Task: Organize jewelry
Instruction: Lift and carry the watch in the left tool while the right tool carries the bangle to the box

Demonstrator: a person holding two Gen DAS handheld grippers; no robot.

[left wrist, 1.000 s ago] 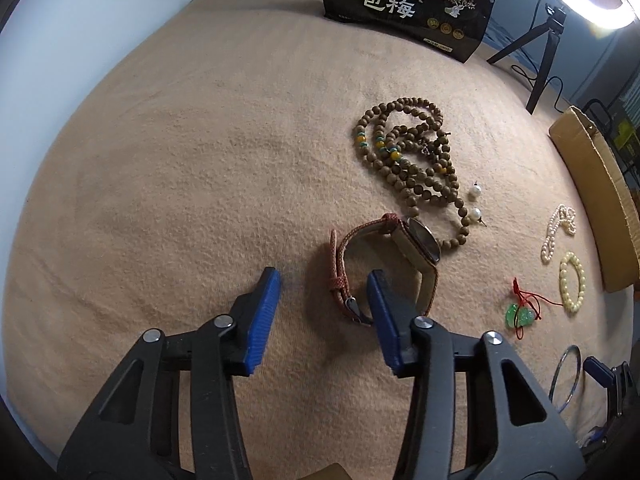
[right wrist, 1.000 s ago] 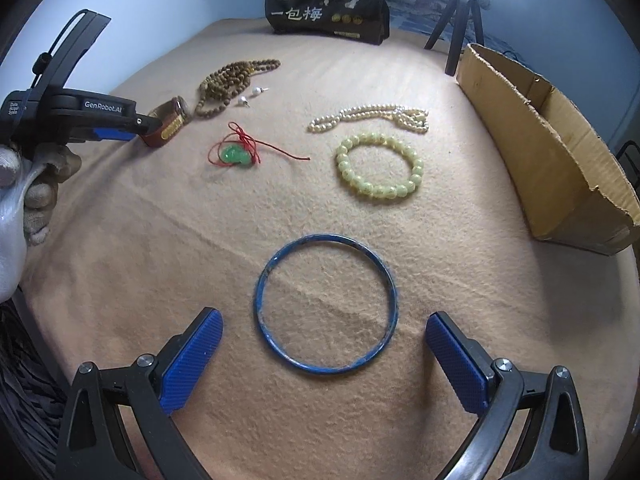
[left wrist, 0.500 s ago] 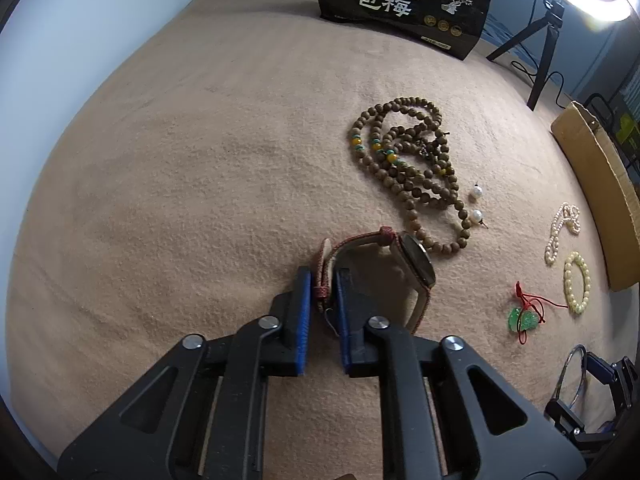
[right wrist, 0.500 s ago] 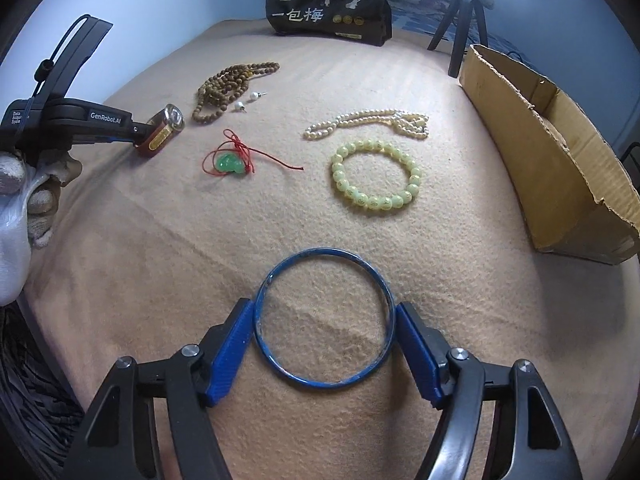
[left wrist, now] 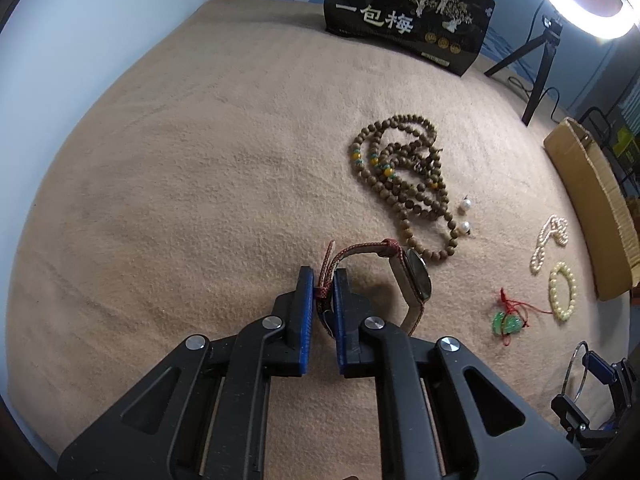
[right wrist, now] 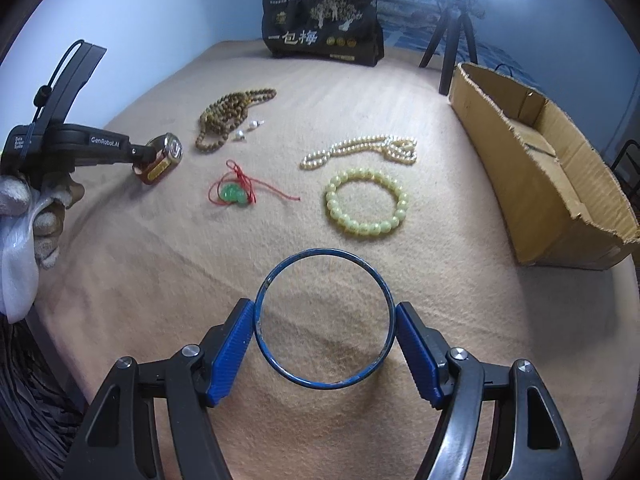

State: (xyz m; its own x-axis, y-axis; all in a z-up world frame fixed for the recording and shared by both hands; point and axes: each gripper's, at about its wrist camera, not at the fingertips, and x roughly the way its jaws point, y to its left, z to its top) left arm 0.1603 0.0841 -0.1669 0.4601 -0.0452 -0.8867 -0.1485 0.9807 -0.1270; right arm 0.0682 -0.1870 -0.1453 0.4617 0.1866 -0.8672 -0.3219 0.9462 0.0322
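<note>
Having just been closing: left tongs (left wrist: 322,280) now pinching watch (left wrist: 400,276) strap at six o'clock of brown beads (left wrist: 404,176); right tongs (right wrist: 325,334) squeezing blue bangle (right wrist: 325,320) across its width. Judging both grasps made; lifting toward cardboard box (right wrist: 532,160) probably coming next. Buckle staying hidden between pads.

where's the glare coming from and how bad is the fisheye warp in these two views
Left wrist view: the ring light at top right blows out to white, and the tan blanket curves away toward dark corners. Right wrist view: a bright patch bleeds over the top edge, the cardboard box bows outward, and the blue bangle casts a soft shadow on the blanket; both views stay fairly sharp.
</note>
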